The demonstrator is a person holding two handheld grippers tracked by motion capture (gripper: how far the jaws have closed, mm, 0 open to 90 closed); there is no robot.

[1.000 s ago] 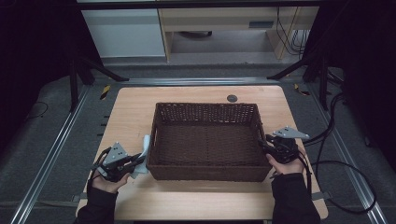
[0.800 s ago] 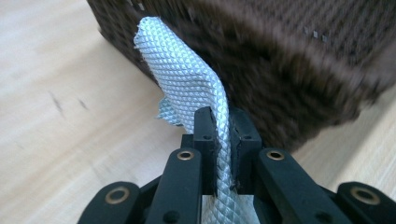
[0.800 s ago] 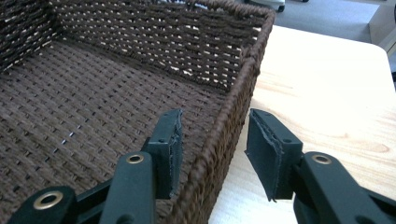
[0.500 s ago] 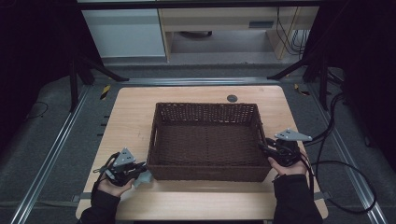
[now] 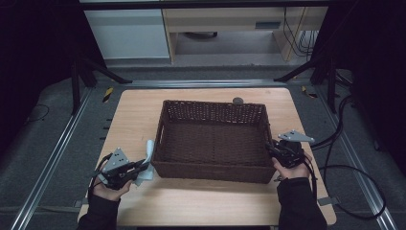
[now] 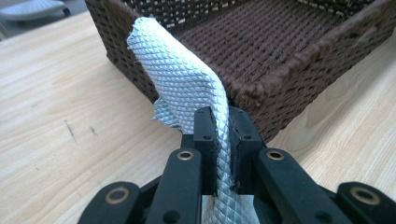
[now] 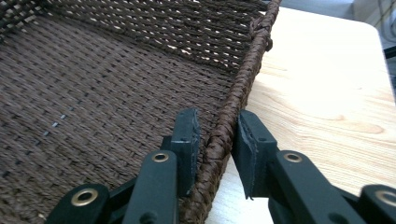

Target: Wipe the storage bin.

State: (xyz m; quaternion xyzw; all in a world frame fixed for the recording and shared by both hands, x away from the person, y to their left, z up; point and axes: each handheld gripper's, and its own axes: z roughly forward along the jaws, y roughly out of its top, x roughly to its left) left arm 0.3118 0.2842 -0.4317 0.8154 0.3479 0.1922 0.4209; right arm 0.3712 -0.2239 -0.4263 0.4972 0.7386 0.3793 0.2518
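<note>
Cloth pinched at the basket's left side, rim straddled on the right.

The left gripper (image 6: 223, 140) is clamped on a pale quilted cloth (image 6: 184, 79) beside the wicker basket (image 5: 213, 139), near the tabletop's (image 5: 134, 115) front-left corner. The right gripper (image 7: 215, 140) has its jaws either side of the basket's right rim, seemingly not quite closed.

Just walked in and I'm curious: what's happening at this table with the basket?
A person holds a tool in each hand. The left tool is shut on a pale blue cloth just outside the brown wicker basket. The right tool straddles the basket's right rim, jaws either side, apparently steadying it. Nothing lies in the basket.
</note>
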